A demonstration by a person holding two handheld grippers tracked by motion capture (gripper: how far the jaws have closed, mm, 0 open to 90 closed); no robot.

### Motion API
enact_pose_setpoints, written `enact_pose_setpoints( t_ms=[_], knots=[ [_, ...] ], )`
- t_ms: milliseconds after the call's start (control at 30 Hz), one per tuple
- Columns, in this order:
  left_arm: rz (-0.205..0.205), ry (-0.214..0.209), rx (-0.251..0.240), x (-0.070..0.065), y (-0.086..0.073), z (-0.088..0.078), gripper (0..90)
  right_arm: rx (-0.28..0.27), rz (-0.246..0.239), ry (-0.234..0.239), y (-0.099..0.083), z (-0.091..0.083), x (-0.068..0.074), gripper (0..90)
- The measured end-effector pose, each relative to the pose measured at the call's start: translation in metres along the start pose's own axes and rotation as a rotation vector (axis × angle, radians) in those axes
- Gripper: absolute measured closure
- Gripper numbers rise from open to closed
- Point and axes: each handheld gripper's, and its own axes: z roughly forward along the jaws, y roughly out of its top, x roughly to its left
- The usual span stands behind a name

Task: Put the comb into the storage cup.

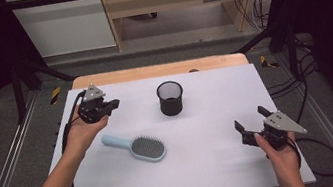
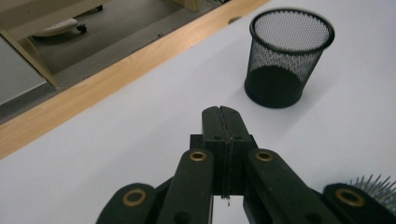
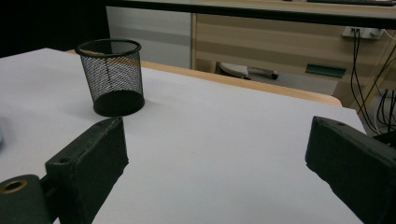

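Nearest the high camera, two forearms are entering from the bottom edge, each hand carrying a gripper over the white table [image 1: 202, 169].

Right gripper [image 1: 250, 123]: it is sitting near the front right corner of the table, pointing toward the far left. Its jaws are standing wide apart with nothing between them. In the right gripper view, the two black pads are framing bare table surface, and the mesh cup [image 3: 112, 77] is standing well beyond the left pad.

Left gripper [image 1: 114, 103]: it is being held above the far left part of the table, pointing toward the mesh cup [image 1: 171, 98]. Its jaws are pressed together, pad against pad, holding nothing; the left gripper view is showing the seam [image 2: 224, 135] between them closed along its length. A black cable is trailing from this gripper down past the left table edge.

Hairbrush [image 1: 137, 147]: it is lying flat on the table, bristles up, pale blue handle pointing toward the far left, head toward the near right. It is resting just in front of the left hand [image 1: 82, 132], apart from both grippers. In the left gripper view, its bristles [image 2: 373, 186] are showing at the lower right edge.

Mesh cup: black, upright, empty, standing near the middle of the far half of the table, well apart from the hairbrush.
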Motion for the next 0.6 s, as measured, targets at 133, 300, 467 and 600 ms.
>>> enact_pose_setpoints(
  t_ms=[133,300,467,600],
  knots=[
    [-0.007,0.016,0.041,-0.007,-0.013,0.001,90.0,0.001,-0.004,0.004,0.001,0.001,0.003,5.7],
    [-0.002,-0.02,0.084,-0.012,-0.021,0.003,90.0,0.001,-0.01,0.044,0.002,0.004,0.006,5.5],
    [0.014,-0.012,0.135,-0.009,-0.03,0.014,90.0,0.02,-0.006,0.053,-0.001,0.01,0.004,5.5],
    [0.003,-0.011,0.158,-0.007,-0.043,0.017,90.0,0.032,-0.027,0.05,-0.001,0.009,0.005,5.6]
  ],
)
